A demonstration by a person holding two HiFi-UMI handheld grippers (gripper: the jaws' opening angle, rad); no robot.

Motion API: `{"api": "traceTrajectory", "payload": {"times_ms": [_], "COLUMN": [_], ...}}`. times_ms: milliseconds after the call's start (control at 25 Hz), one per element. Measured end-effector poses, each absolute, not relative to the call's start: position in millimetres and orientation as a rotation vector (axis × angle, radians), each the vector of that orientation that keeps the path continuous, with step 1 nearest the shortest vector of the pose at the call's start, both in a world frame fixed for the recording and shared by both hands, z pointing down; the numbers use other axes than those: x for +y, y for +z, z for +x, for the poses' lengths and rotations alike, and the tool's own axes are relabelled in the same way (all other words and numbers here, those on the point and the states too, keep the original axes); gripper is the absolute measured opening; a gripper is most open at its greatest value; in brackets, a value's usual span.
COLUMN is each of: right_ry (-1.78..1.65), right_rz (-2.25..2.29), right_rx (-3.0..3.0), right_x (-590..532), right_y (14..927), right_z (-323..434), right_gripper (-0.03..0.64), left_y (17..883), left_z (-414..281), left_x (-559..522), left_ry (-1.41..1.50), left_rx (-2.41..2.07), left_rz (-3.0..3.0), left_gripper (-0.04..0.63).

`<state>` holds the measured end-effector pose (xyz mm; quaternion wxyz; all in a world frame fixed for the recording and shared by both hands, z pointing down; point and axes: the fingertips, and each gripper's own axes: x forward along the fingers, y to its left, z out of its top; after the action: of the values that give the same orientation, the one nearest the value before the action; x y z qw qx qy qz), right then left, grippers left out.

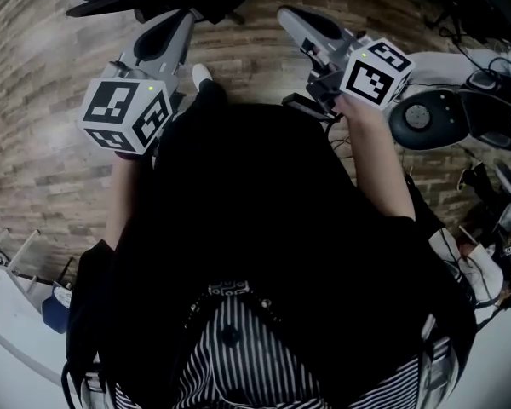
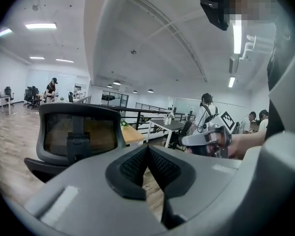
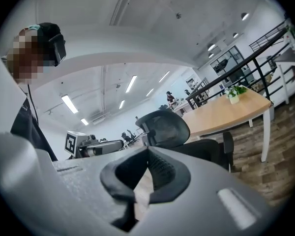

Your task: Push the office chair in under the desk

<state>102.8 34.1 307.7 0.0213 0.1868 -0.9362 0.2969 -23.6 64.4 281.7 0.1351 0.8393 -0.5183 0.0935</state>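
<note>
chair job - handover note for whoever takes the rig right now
Left gripper: jaws shut, empty, held out in front of the body.
Right gripper: jaws shut, empty, held out likewise.
Chair: stands ahead with its back toward us and the wooden desk beyond it. Neither gripper touches it.
Done: nothing that shows.
Left: get to the chair's back and push it in under the desk.
</note>
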Motion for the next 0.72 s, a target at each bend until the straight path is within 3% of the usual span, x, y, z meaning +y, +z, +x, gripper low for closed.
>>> {"api": "traceTrajectory", "payload": {"times_ms": [400, 720], "right_ry": [0.891, 0.897], "right_rz": [0.760, 0.882], "right_rx": [-2.827, -2.775], "right_x": [-138.2, -200.5], "right_y": [345.5, 352.5], "right_z": [-7.0, -65.5], "right_gripper": [0.000, 0.002], "left_y": [332.1, 352.6], "left_z": [-180.6, -261.4], "left_x": [-92.6, -146.4], "left_ry": [0.334, 0.336], "left_rx": [-1.518, -1.498], "left_rz": [2.350, 2.305], "left_gripper": [0.003, 0.003]}}
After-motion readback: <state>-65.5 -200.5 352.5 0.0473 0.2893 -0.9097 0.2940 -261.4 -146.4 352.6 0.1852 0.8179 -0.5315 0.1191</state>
